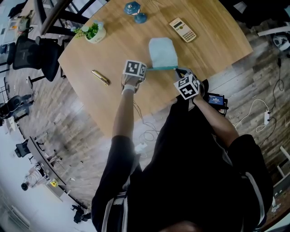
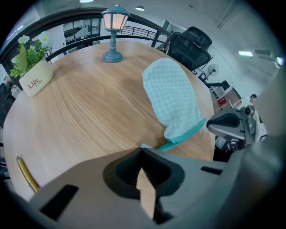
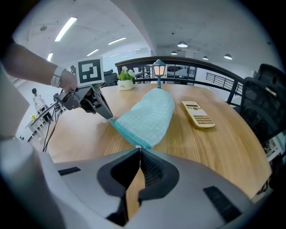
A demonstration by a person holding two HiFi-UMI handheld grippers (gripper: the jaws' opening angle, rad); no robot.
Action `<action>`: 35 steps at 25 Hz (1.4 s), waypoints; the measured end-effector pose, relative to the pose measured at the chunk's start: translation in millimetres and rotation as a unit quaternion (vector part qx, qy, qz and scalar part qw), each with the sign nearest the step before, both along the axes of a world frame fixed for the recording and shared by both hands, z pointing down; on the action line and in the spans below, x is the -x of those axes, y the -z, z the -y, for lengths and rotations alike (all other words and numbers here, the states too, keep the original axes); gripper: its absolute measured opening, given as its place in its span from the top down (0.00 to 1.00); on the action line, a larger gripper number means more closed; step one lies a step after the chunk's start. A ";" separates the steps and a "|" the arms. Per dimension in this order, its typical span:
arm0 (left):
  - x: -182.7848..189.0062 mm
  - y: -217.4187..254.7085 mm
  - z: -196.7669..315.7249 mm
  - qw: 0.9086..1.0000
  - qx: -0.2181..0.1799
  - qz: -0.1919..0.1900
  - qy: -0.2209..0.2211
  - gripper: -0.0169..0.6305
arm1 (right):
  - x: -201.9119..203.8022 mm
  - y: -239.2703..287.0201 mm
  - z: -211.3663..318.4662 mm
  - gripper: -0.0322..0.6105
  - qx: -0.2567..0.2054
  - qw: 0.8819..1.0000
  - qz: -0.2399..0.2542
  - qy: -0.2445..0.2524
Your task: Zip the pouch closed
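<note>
A light blue checked pouch (image 1: 163,50) lies on the round wooden table (image 1: 213,41), its teal zip edge (image 1: 161,68) towards me. My left gripper (image 1: 147,70) is shut on the zip edge's left corner; in the right gripper view its tip (image 3: 110,117) pinches that corner. My right gripper (image 1: 178,70) is at the zip edge's right end, shut on the small zip pull (image 3: 139,148). The teal zip edge (image 3: 127,133) runs straight between the two grippers. In the left gripper view the pouch (image 2: 174,100) stretches away from the shut jaws, and the right gripper (image 2: 232,125) shows beyond it.
A beige calculator (image 1: 182,30) lies to the right beyond the pouch. A small blue lamp (image 1: 134,10) stands at the far side, a plant pot (image 1: 93,31) at the far left, a gold pen (image 1: 100,77) near the left edge. Office chairs (image 1: 34,56) and cables (image 1: 253,108) surround the table.
</note>
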State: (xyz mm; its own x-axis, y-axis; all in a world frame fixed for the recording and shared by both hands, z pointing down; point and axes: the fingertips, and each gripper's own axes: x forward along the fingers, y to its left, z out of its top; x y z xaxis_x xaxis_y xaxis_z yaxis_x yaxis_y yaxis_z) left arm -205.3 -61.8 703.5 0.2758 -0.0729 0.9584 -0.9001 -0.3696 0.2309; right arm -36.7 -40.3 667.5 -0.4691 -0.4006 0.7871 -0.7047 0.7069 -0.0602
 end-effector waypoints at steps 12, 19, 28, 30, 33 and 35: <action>3.3 8.0 -2.4 0.998 -0.039 -0.034 0.046 0.97 | -5.8 24.0 -8.9 0.91 0.012 0.996 0.086 0.012; 5.2 107.9 -22.6 0.965 -0.202 -0.105 0.133 0.97 | -67.4 176.8 30.5 0.91 -0.175 0.956 0.231 -0.050; 24.3 342.3 -10.9 0.804 -0.575 -0.070 0.134 0.97 | -83.8 331.1 37.9 0.91 -0.342 0.905 0.250 -0.036; 23.8 375.4 -14.3 0.776 -0.617 -0.046 0.122 0.97 | -86.7 347.3 34.9 0.92 -0.351 0.902 0.250 -0.030; 20.6 406.4 -23.9 0.750 -0.651 -0.030 0.114 0.97 | -90.9 362.7 31.1 0.93 -0.356 0.899 0.254 -0.020; 18.3 415.5 -30.7 0.742 -0.660 -0.026 0.115 0.97 | -94.4 366.9 29.7 0.93 -0.358 0.899 0.253 -0.020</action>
State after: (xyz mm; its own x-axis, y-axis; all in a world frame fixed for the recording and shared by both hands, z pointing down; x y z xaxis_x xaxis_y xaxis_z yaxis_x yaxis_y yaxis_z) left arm -223.6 -31.1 288.0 0.1451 -0.9894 -0.0009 -0.9770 -0.1431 -0.1583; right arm 57.7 -70.0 300.6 -0.6685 -0.7436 0.0115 -0.7407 0.6671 0.0795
